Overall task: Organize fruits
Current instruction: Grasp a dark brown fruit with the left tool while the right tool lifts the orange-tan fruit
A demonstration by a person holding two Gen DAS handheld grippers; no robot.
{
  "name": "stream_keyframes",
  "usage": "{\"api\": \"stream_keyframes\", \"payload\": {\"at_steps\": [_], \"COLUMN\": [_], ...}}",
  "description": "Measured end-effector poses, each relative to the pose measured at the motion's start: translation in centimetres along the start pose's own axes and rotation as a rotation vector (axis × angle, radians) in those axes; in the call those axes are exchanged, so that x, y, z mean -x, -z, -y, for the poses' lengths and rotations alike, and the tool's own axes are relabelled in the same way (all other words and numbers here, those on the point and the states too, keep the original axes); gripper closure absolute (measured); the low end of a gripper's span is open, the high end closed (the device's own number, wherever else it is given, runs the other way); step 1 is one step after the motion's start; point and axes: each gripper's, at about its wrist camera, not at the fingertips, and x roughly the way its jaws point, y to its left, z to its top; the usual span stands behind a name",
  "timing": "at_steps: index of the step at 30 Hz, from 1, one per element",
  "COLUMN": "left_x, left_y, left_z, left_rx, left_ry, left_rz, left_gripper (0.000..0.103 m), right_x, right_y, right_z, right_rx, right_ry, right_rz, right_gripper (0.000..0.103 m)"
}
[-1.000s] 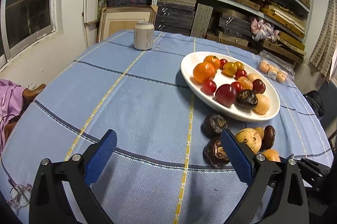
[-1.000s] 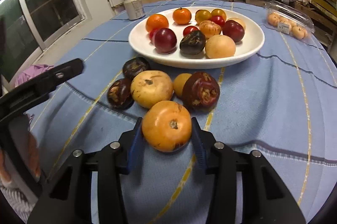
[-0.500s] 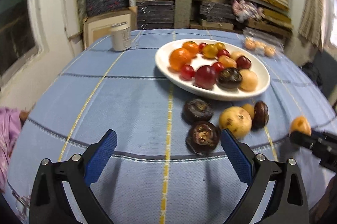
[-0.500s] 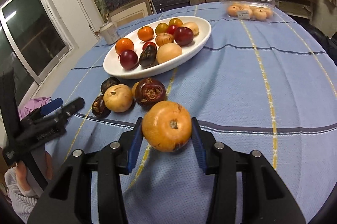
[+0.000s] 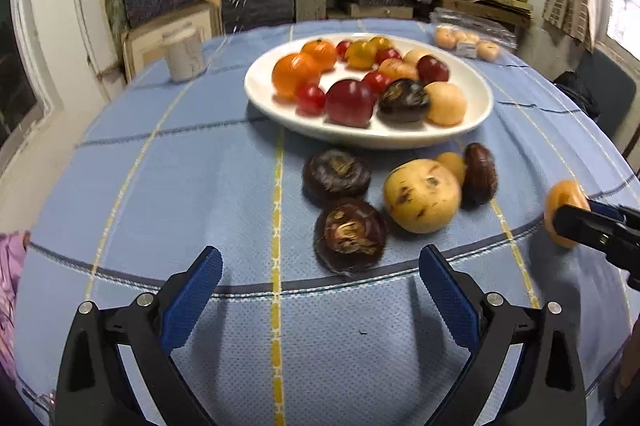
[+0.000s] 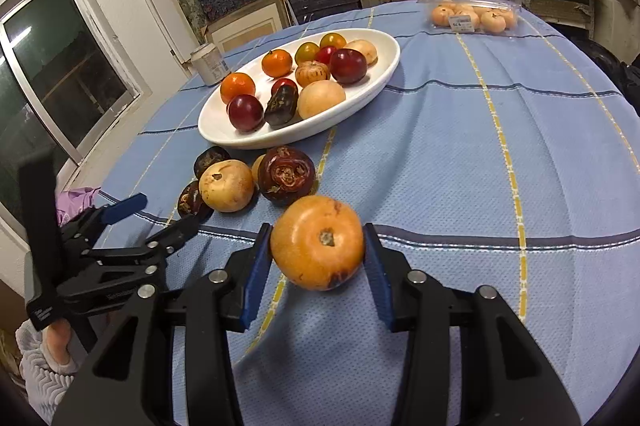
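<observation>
My right gripper is shut on an orange round fruit, held just above the blue cloth; the same fruit shows at the right edge of the left wrist view. A white oval plate holds several red, orange, yellow and dark fruits. In front of it lie a pale yellow fruit, two dark brown fruits and another dark one. My left gripper is open and empty, just short of the nearer dark fruit.
A grey can stands at the table's far left. A clear plastic box of small orange fruits sits at the far right. Shelves of stacked boxes fill the back wall. A window is on the left.
The left gripper has swung right and dropped closer to the loose fruits. The right gripper has carried the orange fruit to the right, away from the pile, then held still.
</observation>
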Motion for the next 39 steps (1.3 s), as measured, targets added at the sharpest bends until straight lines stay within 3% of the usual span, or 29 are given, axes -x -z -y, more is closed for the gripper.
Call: {"api": "stream_keyframes", "payload": {"at_steps": [8, 11, 12, 14, 17, 21, 25, 29, 33, 39], "left_x": [-0.6, -0.7, -0.8, -0.9, -1.4, -1.7, -1.9, -1.7, -0.1, 3.6], "left_y": [0.0, -0.1, -0.2, -0.4, -0.7, -1.2, -1.4, -1.3, -1.3, -1.2], "left_z": [-3.3, -3.2, -2.9, -2.3, -2.1, -2.3, -1.8, -1.7, -1.4, -1.5], "left_rx": [0.133, 0.124, 0.11, 0.082, 0.079, 0.096, 0.072, 0.069, 0.051, 0.059], "left_ry": [-0.094, -0.063, -0.048, -0.012, 0.033, 0.066, 0.082, 0.076, 0.036, -0.002], "left_rz": [-0.026, -0.03, -0.031, -0.03, -0.032, -0.019, -0.022, -0.013, 0.061, 0.189], "left_gripper": [0.003, 0.006, 0.008, 0.028, 0.048, 0.049, 0.062, 0.062, 0.062, 0.062], "right_x": [0.2, 0.0, -0.1, -0.4, -1.2, -2.0, -2.3, -2.2, -2.0, 0.3], "right_y": [0.0, 0.1, 0.1, 0.2, 0.5, 0.7, 0.8, 1.0, 1.1, 0.4], "right_z": [-0.1, -0.2, -0.3, -0.5, -0.8, -1.3, -1.9, -2.2, -2.7, -2.2], "right_rx": [-0.002, 0.005, 0.011, 0.02, 0.039, 0.071, 0.103, 0.125, 0.144, 0.109], "right_ry": [-0.01, -0.007, 0.0, 0.001, 0.019, 0.048, 0.065, 0.076, 0.069, 0.038], "right_rz": [0.006, -0.006, -0.01, -0.02, -0.052, -0.077, -0.077, -0.076, -0.07, 0.032], "right_gripper": [0.059, 0.058, 0.058, 0.058, 0.058, 0.058, 0.06, 0.061, 0.061, 0.061]}}
